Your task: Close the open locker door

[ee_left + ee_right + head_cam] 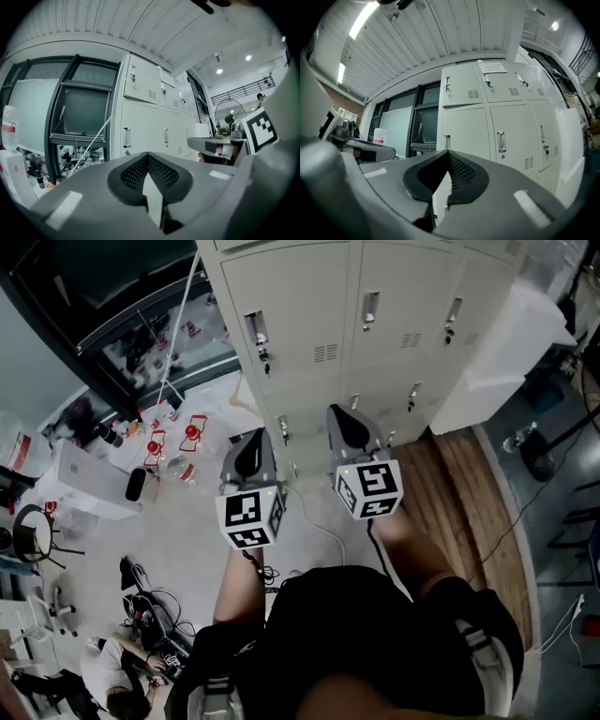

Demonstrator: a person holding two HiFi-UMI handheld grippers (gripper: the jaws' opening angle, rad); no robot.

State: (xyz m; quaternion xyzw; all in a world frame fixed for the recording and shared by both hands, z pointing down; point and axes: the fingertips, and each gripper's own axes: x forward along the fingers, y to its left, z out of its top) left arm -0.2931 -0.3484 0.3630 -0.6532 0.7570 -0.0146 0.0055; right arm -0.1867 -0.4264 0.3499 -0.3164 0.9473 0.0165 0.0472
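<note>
1. Barely under way: no contact yet with the door [506, 362], swung out from the lockers [309, 315].
2. Left to do, by the look of it: reaching the door and pushing it flush.
3. Left tongs [253, 442] pressed together on nothing; right tongs [342, 418] likewise pressed together, empty.
4. Door ahead and to the right of both tongs, nearer the right pair, well apart from each.

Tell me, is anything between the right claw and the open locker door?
Nothing visible does. The right claw, shut and empty, faces the lockers; the open locker door stands out to its right, with only open space between.
</note>
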